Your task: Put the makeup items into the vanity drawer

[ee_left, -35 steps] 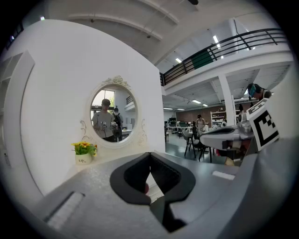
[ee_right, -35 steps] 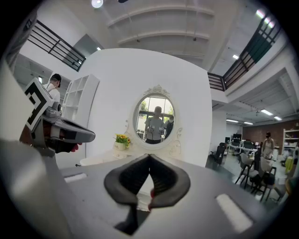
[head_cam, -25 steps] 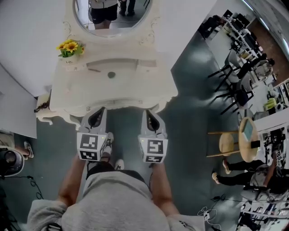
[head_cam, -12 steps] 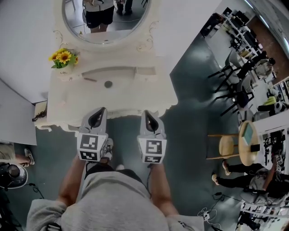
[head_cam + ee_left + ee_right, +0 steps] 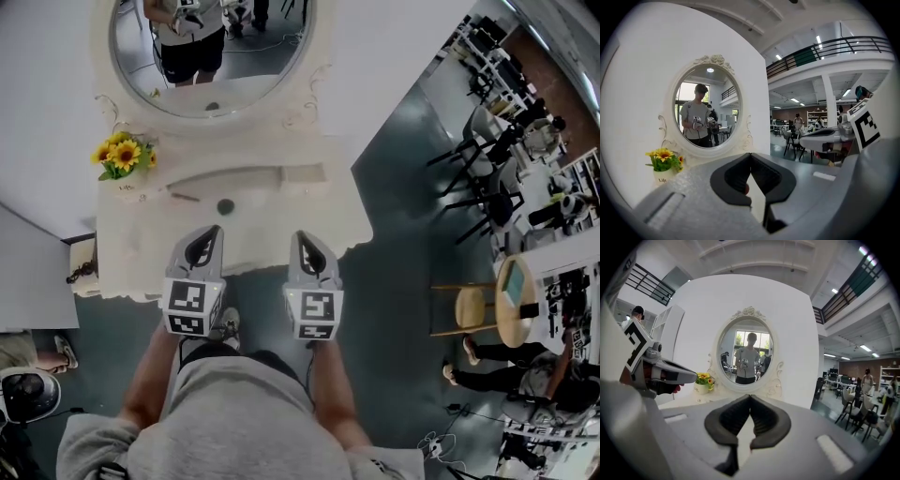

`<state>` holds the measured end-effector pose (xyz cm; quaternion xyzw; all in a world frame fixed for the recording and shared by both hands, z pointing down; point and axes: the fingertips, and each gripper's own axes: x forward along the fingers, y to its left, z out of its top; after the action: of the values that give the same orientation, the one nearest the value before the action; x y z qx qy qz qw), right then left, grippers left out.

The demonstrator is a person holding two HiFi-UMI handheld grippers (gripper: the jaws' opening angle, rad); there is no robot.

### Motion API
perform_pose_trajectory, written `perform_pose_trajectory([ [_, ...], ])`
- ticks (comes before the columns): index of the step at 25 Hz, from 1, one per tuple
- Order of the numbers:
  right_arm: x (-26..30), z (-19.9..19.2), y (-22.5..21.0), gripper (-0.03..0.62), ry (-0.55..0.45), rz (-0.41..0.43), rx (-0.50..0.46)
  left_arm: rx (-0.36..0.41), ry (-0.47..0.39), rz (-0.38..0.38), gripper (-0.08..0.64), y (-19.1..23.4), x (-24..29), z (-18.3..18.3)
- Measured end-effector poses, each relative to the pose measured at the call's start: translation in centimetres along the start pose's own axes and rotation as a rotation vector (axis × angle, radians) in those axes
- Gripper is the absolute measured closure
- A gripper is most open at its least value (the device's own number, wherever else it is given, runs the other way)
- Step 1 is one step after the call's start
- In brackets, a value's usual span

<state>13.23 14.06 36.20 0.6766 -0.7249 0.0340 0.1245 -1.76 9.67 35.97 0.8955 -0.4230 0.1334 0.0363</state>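
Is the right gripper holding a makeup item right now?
No, the right gripper has its jaws closed together with nothing between them.

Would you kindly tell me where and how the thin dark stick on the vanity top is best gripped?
Take the thin dark stick at its middle, from above, jaws closing across its narrow width. It lies flat on the vanity top, running roughly left to right, so probably only its long sides offer a hold. The left gripper, shut now, is nearer.
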Motion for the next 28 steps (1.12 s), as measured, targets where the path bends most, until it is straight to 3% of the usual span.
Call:
perform_pose_trajectory([
  [8,6.2,1.1,1.1,0.588,-0.002,-0.012,-0.003,0.006,-0.005,-0.012,0.549,5.1,3.8,0.2],
  [15,10.3,1.1,3.9,0.588,0.025,0.073,-0.021,-0.009,0.009,0.028,0.549,8.7,5.3,-0.5],
  [22,15.2,0.0,5.6,0.588,0.054,0.199,-0.040,-0.058,0.060,0.126,0.549,11.2,6.3,-2.9],
  [28,19.8,-2.2,7.1,0.588,0.114,0.374,-0.078,-0.142,0.126,0.269,0.549,12.5,7.1,-5.5],
])
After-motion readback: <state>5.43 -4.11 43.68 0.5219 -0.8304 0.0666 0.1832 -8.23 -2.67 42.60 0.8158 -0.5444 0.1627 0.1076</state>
